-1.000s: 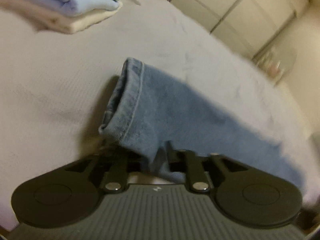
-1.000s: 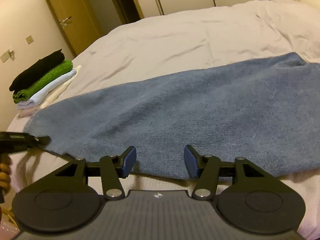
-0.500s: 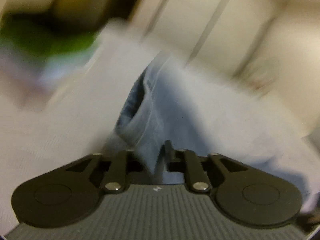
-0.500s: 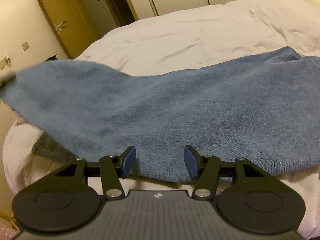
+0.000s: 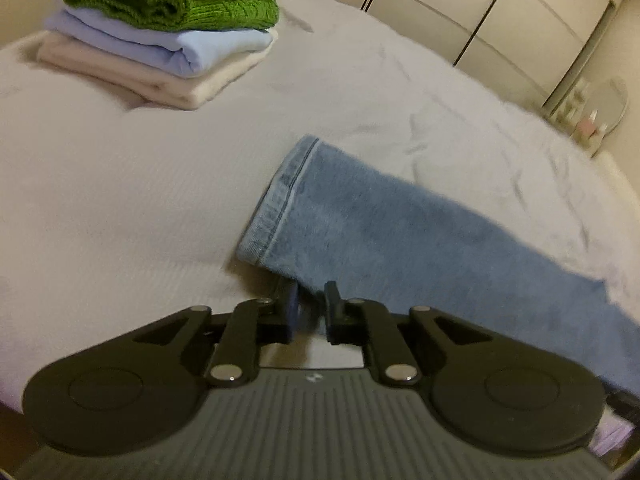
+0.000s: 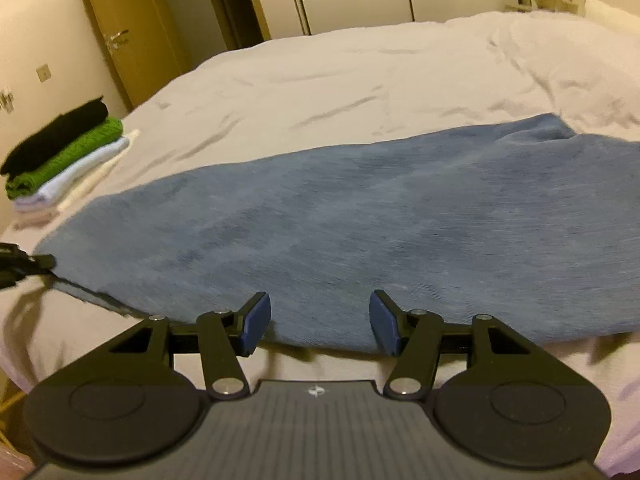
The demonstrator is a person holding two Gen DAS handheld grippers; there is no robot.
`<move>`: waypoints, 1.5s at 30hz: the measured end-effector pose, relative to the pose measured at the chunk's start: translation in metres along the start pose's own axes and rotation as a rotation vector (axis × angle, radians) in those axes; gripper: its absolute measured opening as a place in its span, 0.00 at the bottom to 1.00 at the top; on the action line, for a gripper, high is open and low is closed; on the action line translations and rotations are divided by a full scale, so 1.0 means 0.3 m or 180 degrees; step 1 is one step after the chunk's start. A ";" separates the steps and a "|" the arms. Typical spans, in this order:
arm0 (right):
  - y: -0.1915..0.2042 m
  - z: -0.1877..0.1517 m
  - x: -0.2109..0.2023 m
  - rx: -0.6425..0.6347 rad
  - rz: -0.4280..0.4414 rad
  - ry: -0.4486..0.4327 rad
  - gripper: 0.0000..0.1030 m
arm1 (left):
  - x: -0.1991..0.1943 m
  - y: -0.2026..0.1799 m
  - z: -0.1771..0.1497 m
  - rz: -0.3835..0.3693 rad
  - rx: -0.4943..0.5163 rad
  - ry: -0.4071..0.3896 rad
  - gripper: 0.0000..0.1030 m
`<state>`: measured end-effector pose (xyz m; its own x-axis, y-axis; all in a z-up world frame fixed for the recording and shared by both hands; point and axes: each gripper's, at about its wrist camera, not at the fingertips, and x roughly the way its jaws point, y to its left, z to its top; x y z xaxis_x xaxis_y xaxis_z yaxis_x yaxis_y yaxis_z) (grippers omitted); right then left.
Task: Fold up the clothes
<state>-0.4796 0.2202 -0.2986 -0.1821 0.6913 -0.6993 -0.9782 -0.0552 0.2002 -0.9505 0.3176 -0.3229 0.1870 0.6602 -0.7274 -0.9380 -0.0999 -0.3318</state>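
The jeans [image 6: 360,220] lay flat again along the near edge of the bed [image 6: 340,80], whereas half a second before their hem end had been lifted high in the air as a raised flap in the right wrist view. In the left wrist view the earlier heavy blur had gone and the leg was spread out on the cover instead of hanging bunched from the fingers. The denim was mid-blue and faded, with a stitched hem [image 5: 276,204] at the leg's end; a second layer of cloth showed just under the top one near the hem, so the legs seemed stacked one on the other. The cloth lay fairly smooth, with a few soft folds toward the far right end.

The left gripper [image 5: 310,312] had let go: its jaws, shut on the denim a second earlier, stood slightly apart with only a narrow gap, the hem corner just ahead of them. The right gripper [image 6: 320,322] hovered at the jeans' near long edge, jaws spread wide and holding nothing, as in both earlier frames.

A stack of folded clothes [image 5: 168,28], black on green on pale blue on cream, sat toward the bed's far left corner, well apart from the jeans.
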 end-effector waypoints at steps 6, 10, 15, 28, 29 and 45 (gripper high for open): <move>-0.157 -0.047 -0.098 0.0438 -0.0155 -0.0120 0.56 | -0.093 -0.117 -0.077 -0.0295 0.0258 0.0048 0.11; -0.346 -0.095 -0.173 0.0947 -0.0371 -0.0222 0.56 | -0.020 -0.303 -0.117 -0.0396 0.0635 0.0165 0.14; -0.633 -0.160 -0.322 0.1620 -0.0612 -0.0562 0.43 | 0.096 -0.589 -0.151 -0.0733 0.0990 0.0378 0.14; -1.367 -0.191 -0.480 0.2904 -0.0643 -0.1379 0.40 | 0.214 -1.035 -0.280 -0.0893 0.1695 0.0516 0.25; -1.385 -0.186 -0.469 0.2901 -0.0634 -0.1376 0.40 | 0.219 -1.029 -0.281 -0.0866 0.1665 0.0524 0.25; -1.412 -0.052 -0.441 0.2180 -0.1051 -0.1523 0.11 | 0.222 -0.974 -0.276 -0.0661 0.1658 0.0478 0.29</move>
<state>-0.0428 0.1409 -0.3016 0.3087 0.8306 -0.4635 -0.6716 0.5354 0.5122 -0.6397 0.3291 -0.3240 0.3861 0.5103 -0.7685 -0.8900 0.4250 -0.1650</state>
